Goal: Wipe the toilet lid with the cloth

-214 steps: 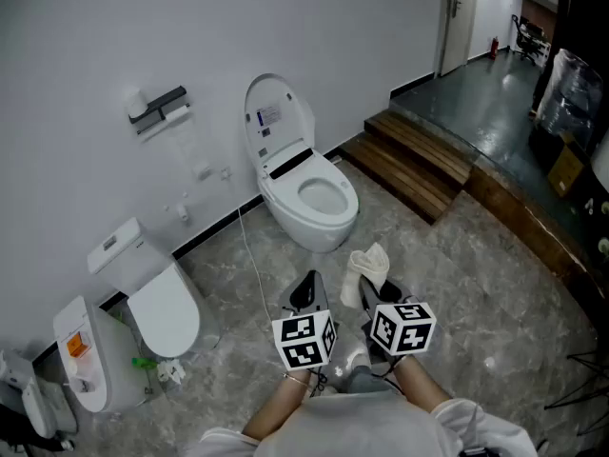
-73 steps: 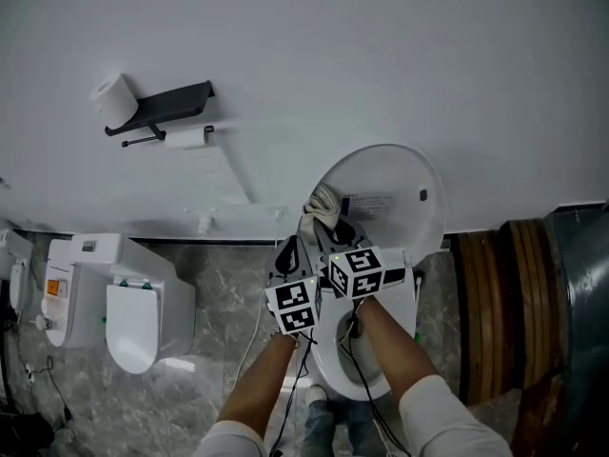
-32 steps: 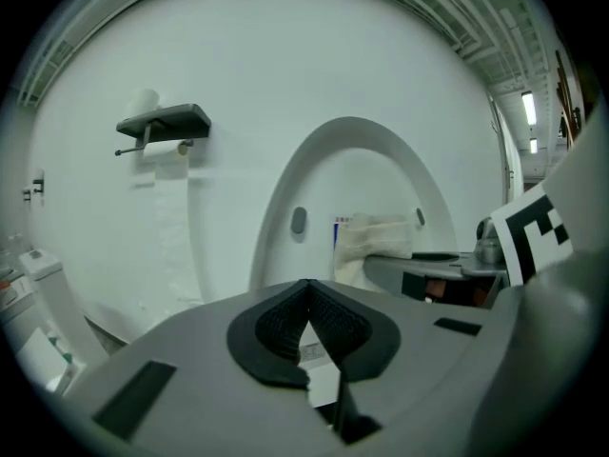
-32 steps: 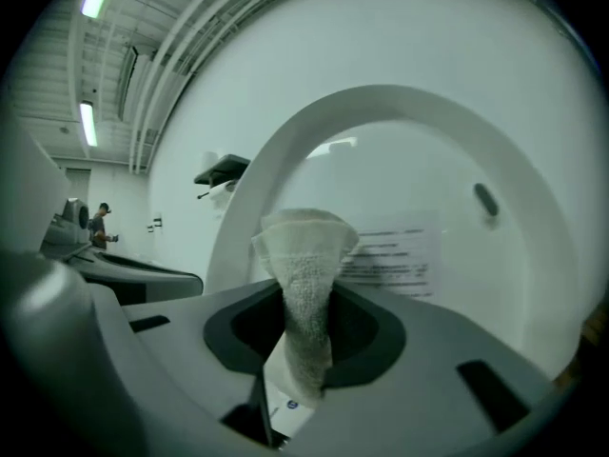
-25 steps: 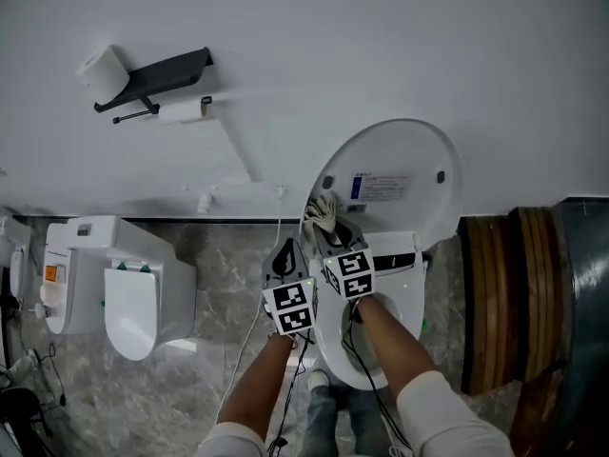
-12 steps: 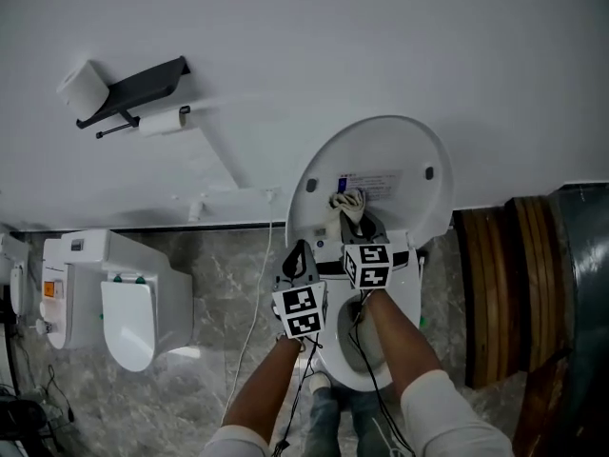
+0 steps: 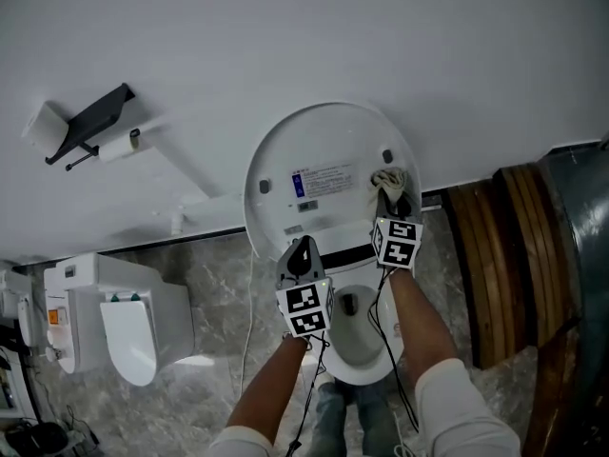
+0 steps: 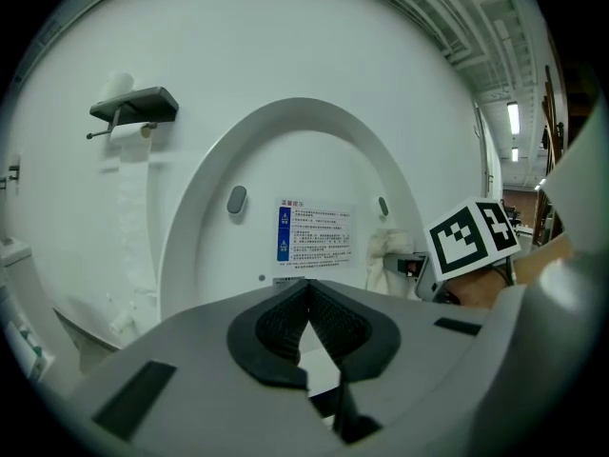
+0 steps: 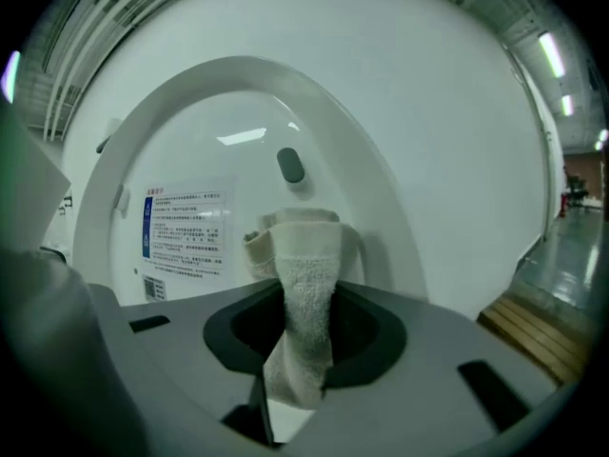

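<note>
The white toilet lid (image 7: 324, 146) stands raised against the wall, its inner face with a printed label (image 7: 322, 181) turned to me. My right gripper (image 7: 390, 194) is shut on a cream cloth (image 7: 386, 177), which lies against the lid's right side beside a grey bumper (image 9: 290, 165). In the right gripper view the cloth (image 9: 303, 284) hangs bunched between the jaws. My left gripper (image 7: 303, 255) is shut with nothing in it, held below the lid's lower left part, above the bowl (image 7: 357, 346). The lid (image 8: 304, 188) fills the left gripper view.
A second white toilet (image 7: 119, 317) stands at the left. A dark paper holder (image 7: 90, 122) with rolls is fixed to the white wall. Wooden steps (image 7: 504, 255) lie at the right. A cable (image 7: 249, 322) runs down beside the bowl.
My right gripper has carried the cloth across the lid from its left edge, past the label, to its right side. The left gripper followed a little rightward, still shut.
</note>
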Demonstrator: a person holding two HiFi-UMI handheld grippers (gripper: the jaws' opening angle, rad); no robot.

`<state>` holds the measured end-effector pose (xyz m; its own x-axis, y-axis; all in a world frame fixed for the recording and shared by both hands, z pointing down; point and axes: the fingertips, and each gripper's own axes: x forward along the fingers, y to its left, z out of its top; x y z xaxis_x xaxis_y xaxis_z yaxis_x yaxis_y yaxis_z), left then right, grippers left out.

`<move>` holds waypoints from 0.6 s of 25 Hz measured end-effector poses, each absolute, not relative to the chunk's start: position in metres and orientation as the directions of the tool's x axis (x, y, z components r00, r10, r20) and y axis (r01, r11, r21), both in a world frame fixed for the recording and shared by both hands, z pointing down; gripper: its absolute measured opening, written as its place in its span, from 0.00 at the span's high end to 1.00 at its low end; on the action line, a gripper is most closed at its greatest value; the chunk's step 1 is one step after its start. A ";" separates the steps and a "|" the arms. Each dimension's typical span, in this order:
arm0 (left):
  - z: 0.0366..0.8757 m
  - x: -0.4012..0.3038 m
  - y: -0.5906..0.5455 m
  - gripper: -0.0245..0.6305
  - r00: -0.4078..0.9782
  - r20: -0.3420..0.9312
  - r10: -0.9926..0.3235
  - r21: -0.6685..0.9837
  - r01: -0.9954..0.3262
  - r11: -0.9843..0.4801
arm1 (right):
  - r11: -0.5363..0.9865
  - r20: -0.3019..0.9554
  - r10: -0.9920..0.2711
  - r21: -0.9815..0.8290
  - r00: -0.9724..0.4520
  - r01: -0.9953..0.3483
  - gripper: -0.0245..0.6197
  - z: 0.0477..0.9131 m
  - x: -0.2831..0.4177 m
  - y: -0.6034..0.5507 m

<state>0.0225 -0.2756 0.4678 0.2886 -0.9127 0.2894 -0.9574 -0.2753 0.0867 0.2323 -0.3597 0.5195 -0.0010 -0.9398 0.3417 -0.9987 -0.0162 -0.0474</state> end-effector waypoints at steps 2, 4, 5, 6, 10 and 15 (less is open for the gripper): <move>0.469 0.024 -0.273 0.94 0.286 0.293 -0.912 0.083 -0.958 -0.274 | -0.064 0.361 -0.931 -0.017 0.053 -0.998 0.80 0.523 0.244 -0.358; 0.468 0.020 -0.268 0.94 0.282 0.293 -0.914 0.078 -0.959 -0.271 | -0.126 0.376 -0.920 -0.029 0.106 -0.992 0.80 0.527 0.258 -0.355; 0.467 0.017 -0.267 0.94 0.278 0.291 -0.915 0.075 -0.960 -0.268 | -0.143 0.380 -0.917 -0.039 0.118 -0.989 0.80 0.528 0.263 -0.354; 0.466 0.011 -0.265 0.94 0.272 0.289 -0.918 0.072 -0.962 -0.263 | -0.145 0.377 -0.919 -0.041 0.119 -0.989 0.80 0.528 0.264 -0.353; 0.469 -0.022 -0.261 0.94 0.222 0.296 -0.929 0.067 -0.975 -0.211 | -0.038 0.299 -0.954 -0.034 0.026 -0.999 0.80 0.513 0.221 -0.342; 0.482 -0.064 -0.249 0.94 0.172 0.312 -0.934 0.065 -0.985 -0.160 | 0.281 0.222 -0.933 -0.044 -0.284 -0.959 0.80 0.513 0.073 -0.310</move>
<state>-0.0641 -0.2494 0.4819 0.1720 -0.9343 0.3123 -0.9850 -0.1597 0.0647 0.0734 -0.3104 0.5134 -0.2840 -0.9327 0.2225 -0.9586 0.2813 -0.0444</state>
